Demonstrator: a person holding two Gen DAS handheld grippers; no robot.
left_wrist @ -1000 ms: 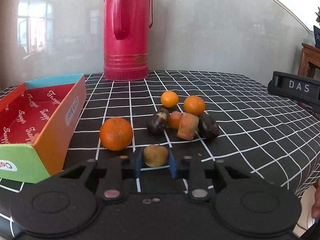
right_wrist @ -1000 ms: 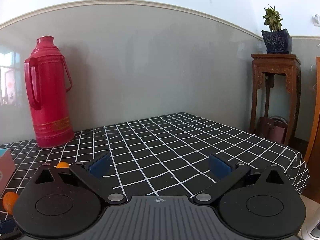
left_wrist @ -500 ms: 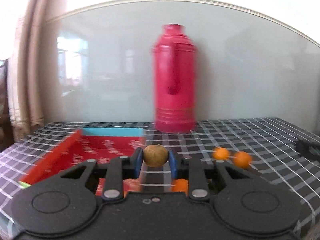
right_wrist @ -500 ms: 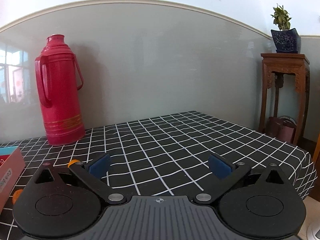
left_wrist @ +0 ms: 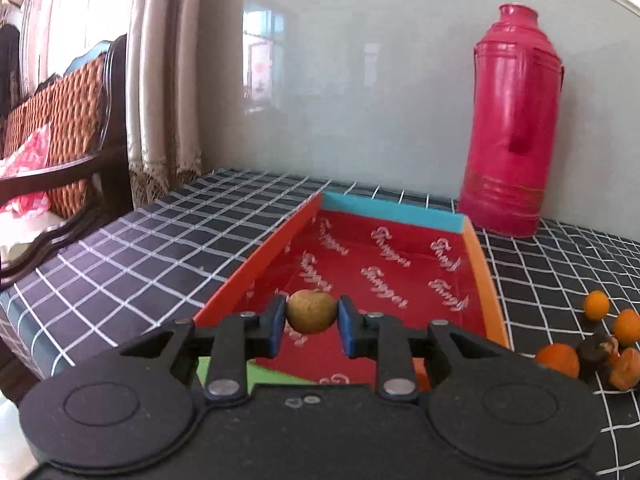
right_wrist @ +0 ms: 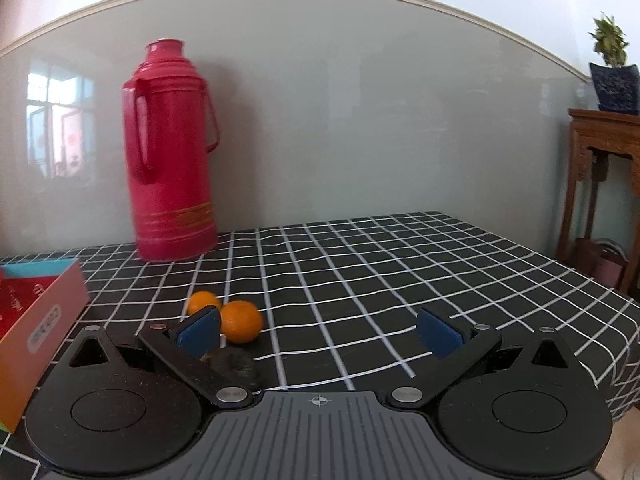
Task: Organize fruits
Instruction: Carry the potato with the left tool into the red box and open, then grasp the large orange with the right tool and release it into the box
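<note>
My left gripper [left_wrist: 312, 320] is shut on a small brown round fruit [left_wrist: 311, 311] and holds it above the near end of the open red box [left_wrist: 384, 264]. The other fruits lie in a heap on the cloth to the right of the box: small oranges [left_wrist: 596, 305], a bigger orange [left_wrist: 559, 359] and dark fruits [left_wrist: 596, 354]. My right gripper [right_wrist: 318, 334] is open and empty above the table. Two oranges [right_wrist: 241, 321] and a dark fruit [right_wrist: 236, 364] lie by its left finger. The box corner [right_wrist: 38, 320] shows at the far left.
A tall red thermos [left_wrist: 514, 132] stands at the back against the wall, right of the box; it also shows in the right wrist view [right_wrist: 170, 156]. A wicker chair [left_wrist: 60, 120] stands past the table's left edge. A wooden stand [right_wrist: 600, 184] with a potted plant is at the far right.
My left gripper has lifted the brown fruit from the cloth and swung left with it, over the red box. My right gripper has turned left, bringing the oranges into its view.
</note>
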